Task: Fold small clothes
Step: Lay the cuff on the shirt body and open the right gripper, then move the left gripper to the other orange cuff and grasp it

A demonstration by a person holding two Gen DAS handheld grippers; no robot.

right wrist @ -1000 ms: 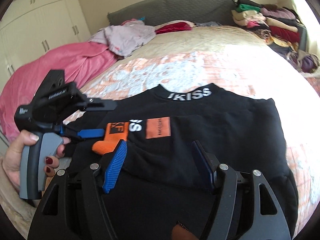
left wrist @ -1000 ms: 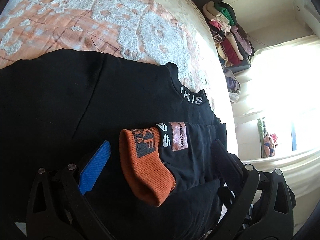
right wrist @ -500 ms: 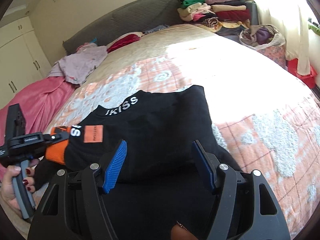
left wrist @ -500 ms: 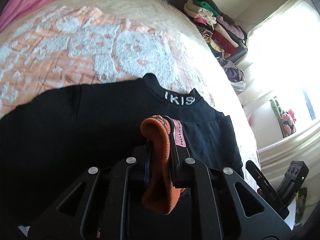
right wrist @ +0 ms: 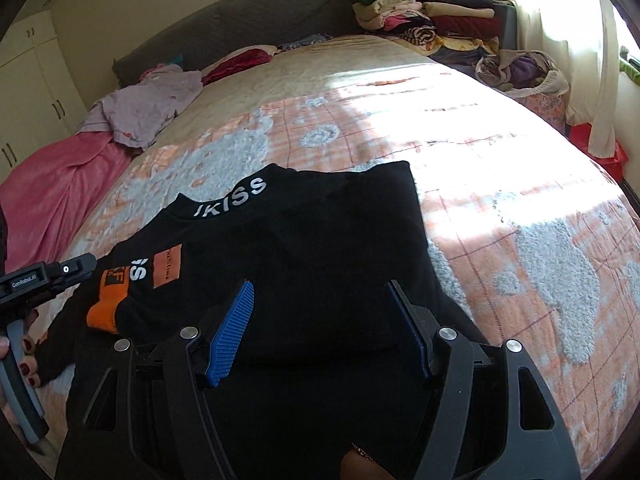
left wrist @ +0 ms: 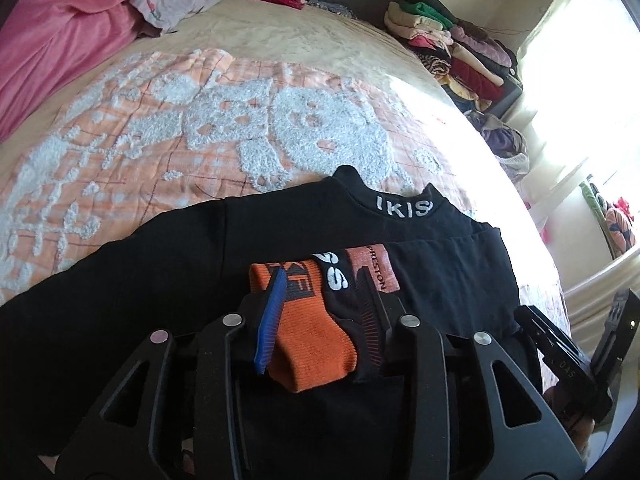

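- The orange cuff (left wrist: 310, 334) lies between the left gripper's (left wrist: 320, 312) fingers, which have just been opening from a tight pinch. They now stand narrow, and I can't quite tell whether the pads are pressing the knit or have let it go.
- If the grip is that loose, the cuff could slip out as the hand shifts, and the sleeve, folded across the chest, would flop open again.
- The right gripper (right wrist: 320, 328) hangs over the black top (right wrist: 304, 264) near its lower edge, fingers wide, with nothing between them and no sign of touching the cloth.
- With that side unpinned, a tug on the sleeve could drag the whole top across the bed (right wrist: 500, 184) and skew the fold.
- The top lies flat on the orange-and-white quilt (left wrist: 168, 128), collar lettering towards the headboard, sleeve with its orange patch laid over the front.
- Further off, loose clothes (right wrist: 148, 108) lie by the pink blanket (left wrist: 56, 36), and a folded stack (right wrist: 432, 16) sits in the far corner beside the window, well apart from the work.
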